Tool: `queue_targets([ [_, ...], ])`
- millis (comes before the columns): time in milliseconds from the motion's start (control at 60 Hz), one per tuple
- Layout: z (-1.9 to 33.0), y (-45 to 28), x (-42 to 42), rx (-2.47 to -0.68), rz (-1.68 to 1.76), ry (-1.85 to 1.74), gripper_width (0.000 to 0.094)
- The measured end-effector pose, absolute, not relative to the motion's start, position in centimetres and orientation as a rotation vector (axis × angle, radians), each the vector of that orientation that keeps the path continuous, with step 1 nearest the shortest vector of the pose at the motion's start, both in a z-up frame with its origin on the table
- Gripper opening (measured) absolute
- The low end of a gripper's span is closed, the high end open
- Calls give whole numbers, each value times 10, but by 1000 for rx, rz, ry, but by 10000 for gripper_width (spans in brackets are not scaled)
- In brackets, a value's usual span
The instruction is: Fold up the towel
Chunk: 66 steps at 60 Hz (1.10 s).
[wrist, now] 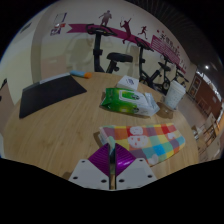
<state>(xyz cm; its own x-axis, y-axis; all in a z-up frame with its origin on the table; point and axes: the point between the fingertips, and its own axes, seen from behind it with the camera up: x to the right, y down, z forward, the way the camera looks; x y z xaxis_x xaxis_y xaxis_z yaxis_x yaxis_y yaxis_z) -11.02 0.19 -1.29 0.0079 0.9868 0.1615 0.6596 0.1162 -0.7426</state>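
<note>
The towel, a checked cloth in orange, yellow, blue and white, lies flat on the wooden table just ahead of my fingers and to their right. My gripper is shut, with its purple pads pressed together along a thin seam. The fingertips stand over the towel's near left edge. I cannot see any cloth pinched between the pads.
A green and white pack of wipes lies beyond the towel. A white cup stands to its right. A black mat lies at the far left of the table. Exercise bikes stand behind the table.
</note>
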Motion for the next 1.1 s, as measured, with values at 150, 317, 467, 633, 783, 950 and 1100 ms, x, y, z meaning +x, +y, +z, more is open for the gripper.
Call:
queue_targets([
  [150, -9, -28, -97, -1730, 682, -1750, 29],
  [317, 52, -84, -73, -1898, 924, -1673, 28],
  [467, 116, -96, -75, -1896, 1074, -1581, 29],
  [633, 110, -42, -82, -1916, 1012, -1529, 29],
  [783, 85, 24, -84, -1950, 907, -1490, 28],
  [950, 42, 64, -92, -1955, 818, -1515, 29],
  [1100, 21, 76, -92, -1960, 774, -1527, 55],
])
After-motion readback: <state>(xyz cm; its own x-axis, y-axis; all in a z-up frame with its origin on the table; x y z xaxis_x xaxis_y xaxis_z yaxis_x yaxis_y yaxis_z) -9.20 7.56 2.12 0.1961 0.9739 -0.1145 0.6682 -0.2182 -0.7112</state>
